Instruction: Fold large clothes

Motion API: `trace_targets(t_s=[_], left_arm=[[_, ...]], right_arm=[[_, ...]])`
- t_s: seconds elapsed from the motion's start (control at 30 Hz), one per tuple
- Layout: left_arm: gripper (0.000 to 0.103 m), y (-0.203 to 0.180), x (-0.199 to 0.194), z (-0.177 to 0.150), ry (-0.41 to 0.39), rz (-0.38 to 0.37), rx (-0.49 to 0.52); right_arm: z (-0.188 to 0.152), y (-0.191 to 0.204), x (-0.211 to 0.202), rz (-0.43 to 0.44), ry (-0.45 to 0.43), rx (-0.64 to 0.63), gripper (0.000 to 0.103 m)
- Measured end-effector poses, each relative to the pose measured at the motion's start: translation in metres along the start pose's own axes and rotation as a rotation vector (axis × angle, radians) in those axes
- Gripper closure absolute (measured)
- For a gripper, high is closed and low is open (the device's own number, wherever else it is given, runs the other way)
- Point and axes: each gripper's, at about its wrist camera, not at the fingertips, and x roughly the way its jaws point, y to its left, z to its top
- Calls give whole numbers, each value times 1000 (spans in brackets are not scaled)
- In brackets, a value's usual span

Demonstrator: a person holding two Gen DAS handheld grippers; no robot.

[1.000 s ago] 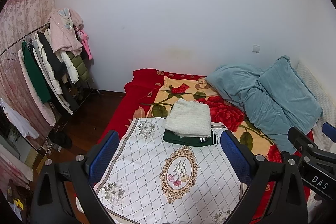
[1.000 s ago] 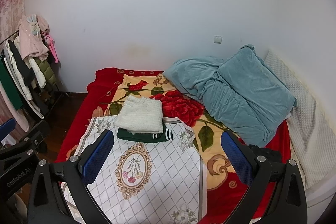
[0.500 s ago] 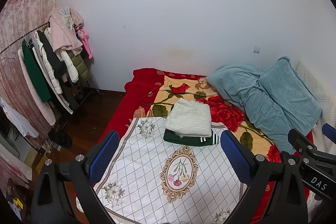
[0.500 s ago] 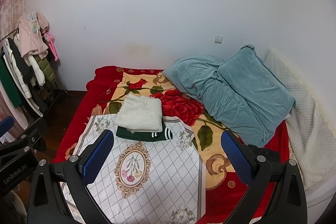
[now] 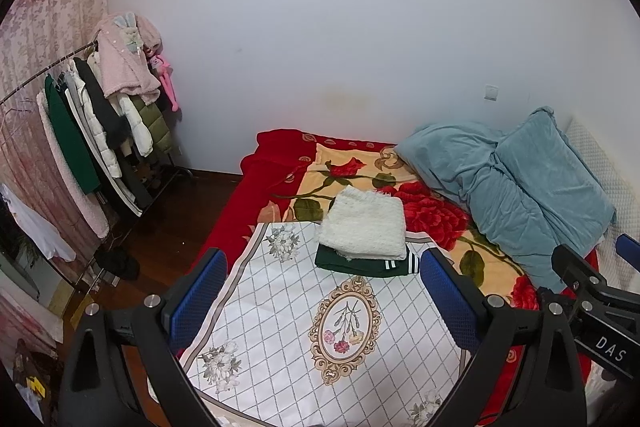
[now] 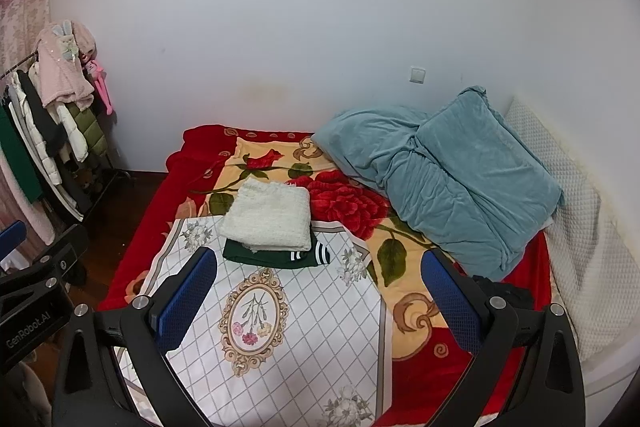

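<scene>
A folded white fluffy garment (image 5: 366,227) (image 6: 269,215) lies on top of a folded dark green garment with white stripes (image 5: 364,263) (image 6: 280,255), at the far end of a white diamond-patterned cloth (image 5: 320,327) (image 6: 280,331) spread on the bed. My left gripper (image 5: 322,295) is open and empty, held above the near part of the cloth. My right gripper (image 6: 320,295) is open and empty beside it; its body shows in the left wrist view (image 5: 592,291).
A red floral blanket (image 6: 352,203) covers the bed. A crumpled teal duvet (image 6: 448,171) lies at the back right, a white quilted pillow (image 6: 580,247) beside it. A small dark item (image 6: 504,293) lies near the duvet. A clothes rack (image 5: 100,131) stands at the left.
Both views have shifted very slightly; the grippers stay open and the folded stack has not moved.
</scene>
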Motion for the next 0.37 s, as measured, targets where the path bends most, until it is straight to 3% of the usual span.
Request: trace_targets(t_s=[0.37], left_arm=[[4,4,-3,-6,0,10,-9]], right_arm=[[4,1,1,5,1,-3,0]])
